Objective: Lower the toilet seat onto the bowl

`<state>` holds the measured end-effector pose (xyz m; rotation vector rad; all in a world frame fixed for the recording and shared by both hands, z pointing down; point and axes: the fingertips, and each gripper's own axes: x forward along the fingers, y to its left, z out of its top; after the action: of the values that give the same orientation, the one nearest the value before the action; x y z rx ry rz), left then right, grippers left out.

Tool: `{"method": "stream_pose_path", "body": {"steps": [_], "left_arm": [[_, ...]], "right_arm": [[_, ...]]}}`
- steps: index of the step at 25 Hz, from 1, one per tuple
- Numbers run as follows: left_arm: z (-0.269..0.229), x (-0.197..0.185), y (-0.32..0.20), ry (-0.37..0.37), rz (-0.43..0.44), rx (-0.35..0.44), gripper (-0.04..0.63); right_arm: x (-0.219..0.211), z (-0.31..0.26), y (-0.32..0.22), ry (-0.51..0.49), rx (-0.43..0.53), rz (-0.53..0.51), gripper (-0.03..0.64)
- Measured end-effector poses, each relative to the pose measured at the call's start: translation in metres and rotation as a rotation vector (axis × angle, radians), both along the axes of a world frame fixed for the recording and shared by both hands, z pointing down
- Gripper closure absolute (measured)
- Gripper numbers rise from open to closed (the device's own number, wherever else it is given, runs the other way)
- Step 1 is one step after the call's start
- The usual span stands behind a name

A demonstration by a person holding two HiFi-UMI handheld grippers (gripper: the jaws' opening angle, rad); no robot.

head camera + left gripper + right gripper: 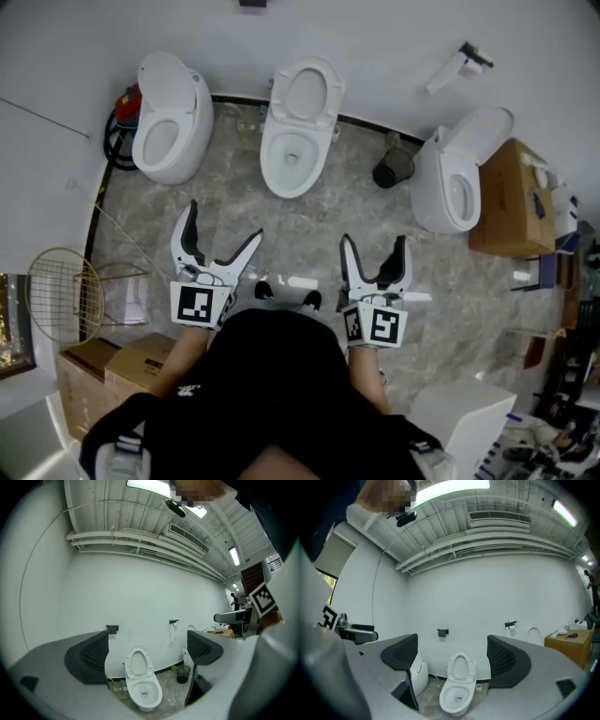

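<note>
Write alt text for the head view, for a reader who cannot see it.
The middle toilet of three along a curved wall has its seat raised. Nearer the camera, a person holds the left tool and right tool, both open and empty, over the grey stone floor.

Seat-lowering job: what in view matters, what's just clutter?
Job: middle toilet, its raised seat, left gripper, right gripper, both open, empty.
Clutter: left toilet, right toilet, black bin, cardboard box, wire basket.
</note>
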<state>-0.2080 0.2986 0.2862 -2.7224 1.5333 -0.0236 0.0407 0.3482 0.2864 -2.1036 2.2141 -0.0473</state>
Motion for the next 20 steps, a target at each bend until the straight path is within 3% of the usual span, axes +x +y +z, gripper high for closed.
{"method": "stream_pose_path", "body": {"steps": [20], "left_arm": [[0.002,-0.013,-0.035,0.038,0.03,0.002,0.087]], "right_arm": [[-0.025,-0.002,-0.033,0.034,0.004,-0.008,0.17]]}}
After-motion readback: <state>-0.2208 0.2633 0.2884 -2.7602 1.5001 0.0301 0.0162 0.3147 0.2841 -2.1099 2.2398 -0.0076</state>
